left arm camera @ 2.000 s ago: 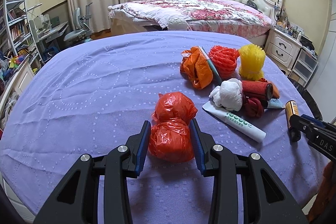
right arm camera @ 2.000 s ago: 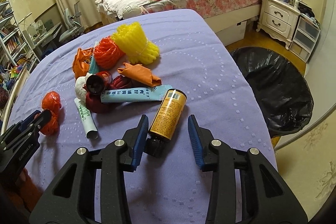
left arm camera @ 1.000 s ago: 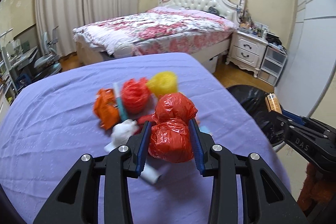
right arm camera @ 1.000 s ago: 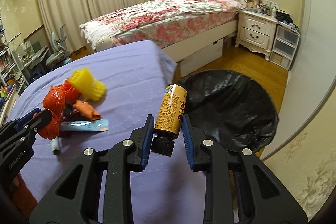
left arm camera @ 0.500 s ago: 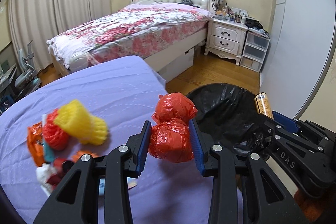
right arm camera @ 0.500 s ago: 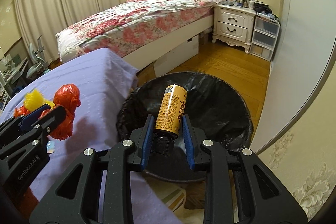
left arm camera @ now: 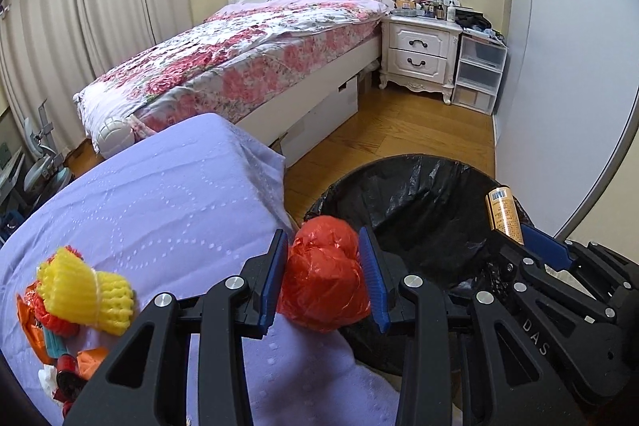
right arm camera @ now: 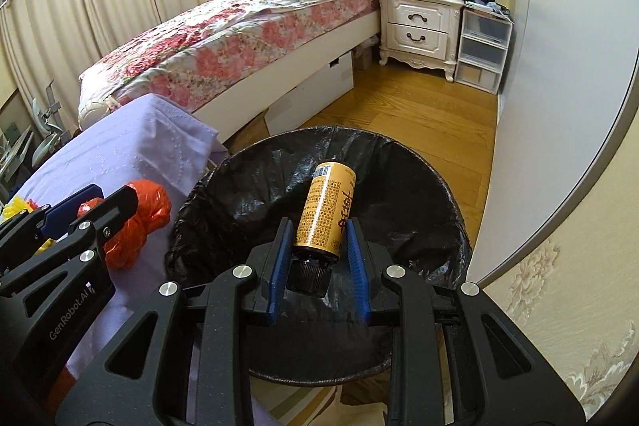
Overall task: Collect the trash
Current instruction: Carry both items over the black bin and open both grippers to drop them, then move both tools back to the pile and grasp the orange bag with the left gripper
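Left gripper (left arm camera: 323, 276): one, clamped on one red plastic bag bundle (left arm camera: 325, 274), held above the table's edge just beside the bin.
Right gripper (right arm camera: 315, 260): one, clamped narrowly on one yellow bottle (right arm camera: 325, 214) near its black cap (right arm camera: 308, 276), cap toward the camera, held over the bin's mouth.
Trash bin (right arm camera: 415, 210): one, round, lined with a black bag, standing on the floor against the table's corner.
Table (left arm camera: 159, 202): one, covered in a lilac cloth.
Trash left on the table: a small heap at the near left edge; one yellow foam net (left arm camera: 86, 290), one red foam net (left arm camera: 48, 318) under it, one orange bag (left arm camera: 28, 330) at the edge; more pieces beneath, too cropped to count.
Floor (right arm camera: 431, 114): wood boards between bin and bed.
Bed (left arm camera: 247, 54): one, floral cover, white tufted headboard.
Nightstand (left arm camera: 419, 54): one, white, two drawers, small bottles on top too tiny to count.
Plastic drawer unit (left arm camera: 479, 74): one, three clear drawers, beside the nightstand.
Curtains (left arm camera: 80, 6): pale, drawn across the far left wall.
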Available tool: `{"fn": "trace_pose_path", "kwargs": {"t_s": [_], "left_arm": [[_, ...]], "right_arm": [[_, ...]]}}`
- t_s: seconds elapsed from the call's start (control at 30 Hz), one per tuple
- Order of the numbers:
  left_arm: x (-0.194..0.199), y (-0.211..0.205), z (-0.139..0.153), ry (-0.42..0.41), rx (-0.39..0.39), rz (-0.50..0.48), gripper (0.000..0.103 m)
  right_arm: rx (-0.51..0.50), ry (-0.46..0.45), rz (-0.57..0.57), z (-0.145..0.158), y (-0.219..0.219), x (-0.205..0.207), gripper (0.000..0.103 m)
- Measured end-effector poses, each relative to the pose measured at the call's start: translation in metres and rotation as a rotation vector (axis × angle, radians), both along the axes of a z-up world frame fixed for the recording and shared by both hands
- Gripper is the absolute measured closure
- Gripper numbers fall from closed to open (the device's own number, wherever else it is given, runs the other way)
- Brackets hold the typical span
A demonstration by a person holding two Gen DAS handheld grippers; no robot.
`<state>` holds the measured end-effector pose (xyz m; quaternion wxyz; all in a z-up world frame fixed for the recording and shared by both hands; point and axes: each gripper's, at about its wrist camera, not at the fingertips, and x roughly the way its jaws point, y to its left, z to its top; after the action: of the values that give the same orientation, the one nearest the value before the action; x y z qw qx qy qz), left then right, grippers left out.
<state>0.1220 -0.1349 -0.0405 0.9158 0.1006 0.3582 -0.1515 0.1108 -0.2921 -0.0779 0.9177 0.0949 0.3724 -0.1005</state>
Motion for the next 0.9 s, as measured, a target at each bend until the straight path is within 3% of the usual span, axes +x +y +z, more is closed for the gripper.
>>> {"fn": "trace_pose_path", "kwargs": {"t_s": [0.13,0.23,0.4,0.9], "left_arm": [[0.003,-0.002,-0.001,0.006,0.003,-0.005,0.046],[0.004,0.000,-0.001,0.007,-0.005,0.000,0.040],[0.004,0.002,0.001,0.004,-0.022,0.004,0.030],[-0.019,0.045,0.017,0.016,-0.042,0.070,0.030]], "right_arm": [[0.006,-0.003,-0.023,-0.002,-0.004,0.000,0.073],[0.004,-0.006,-0.045,-0.002,-0.007,-0.002,0.062],[0.001,-0.011,-0.066,0.001,-0.010,-0.005,0.059],[-0.010,-0.032,-0.034,0.018,0.012,-0.028,0.046]]}}
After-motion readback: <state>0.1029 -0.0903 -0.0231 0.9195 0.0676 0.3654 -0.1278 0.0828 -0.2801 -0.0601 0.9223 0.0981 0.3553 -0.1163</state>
